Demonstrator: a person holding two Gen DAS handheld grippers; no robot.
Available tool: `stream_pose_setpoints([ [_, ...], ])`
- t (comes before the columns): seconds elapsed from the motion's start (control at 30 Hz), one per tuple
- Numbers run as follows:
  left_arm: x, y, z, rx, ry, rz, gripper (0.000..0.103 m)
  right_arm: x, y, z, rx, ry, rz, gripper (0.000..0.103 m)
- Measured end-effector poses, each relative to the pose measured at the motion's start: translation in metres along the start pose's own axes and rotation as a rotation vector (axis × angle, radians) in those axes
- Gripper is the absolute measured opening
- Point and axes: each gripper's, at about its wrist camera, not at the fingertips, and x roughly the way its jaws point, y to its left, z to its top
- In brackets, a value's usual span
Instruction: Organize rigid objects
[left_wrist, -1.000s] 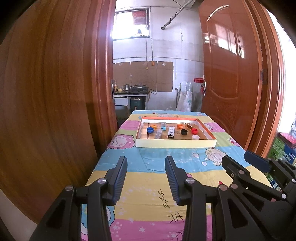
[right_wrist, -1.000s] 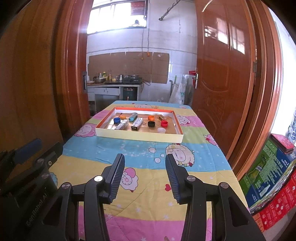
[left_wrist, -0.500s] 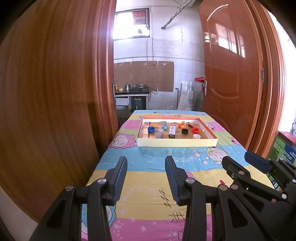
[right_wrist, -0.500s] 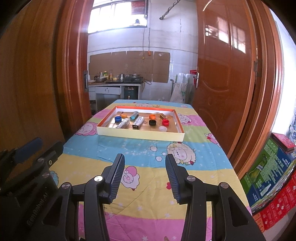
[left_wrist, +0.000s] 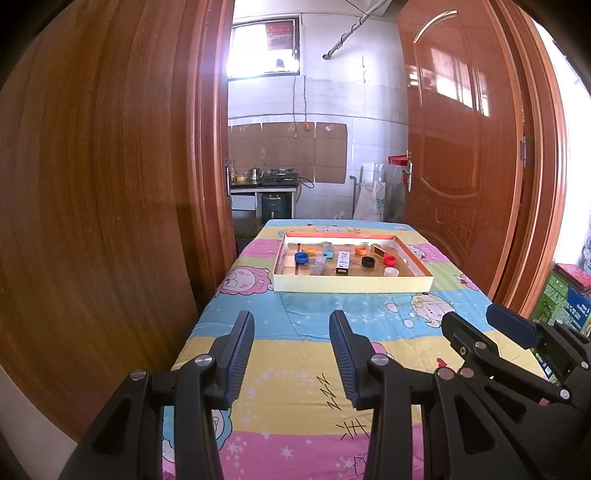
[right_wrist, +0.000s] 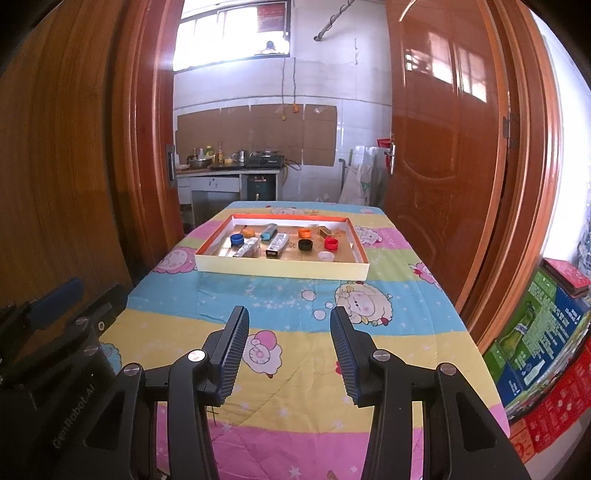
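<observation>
**Both grippers empty, tray well ahead**

The left gripper (left_wrist: 291, 332) and right gripper (right_wrist: 290, 328) hover side by side over the cartoon-print cloth (right_wrist: 295, 295), jaws parted with nothing between them. The shallow tray (right_wrist: 280, 267) sits well ahead of both (bottle caps (right_wrist: 331, 243) and small boxes (right_wrist: 277, 245) lie inside).

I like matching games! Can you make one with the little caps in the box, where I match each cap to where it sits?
Things:
1. blue cap
2. red cap
3. white cap
4. black cap

Places in the tray, seen from the right gripper's camera:
A. between the long white box and the red cap
B. nearest the tray's front wall, on the right
C. far left
D. just behind the white cap

Pairs: 1-C, 2-D, 3-B, 4-A
</observation>
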Motion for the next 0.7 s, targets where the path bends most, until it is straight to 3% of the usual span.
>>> stream_pose_setpoints([
  [0.7, -0.0036, 0.0005, 0.0002, -0.008, -0.004, -0.007, 0.042, -0.0017, 0.0031, -0.0029, 0.006, -0.003, 0.006, 0.047],
])
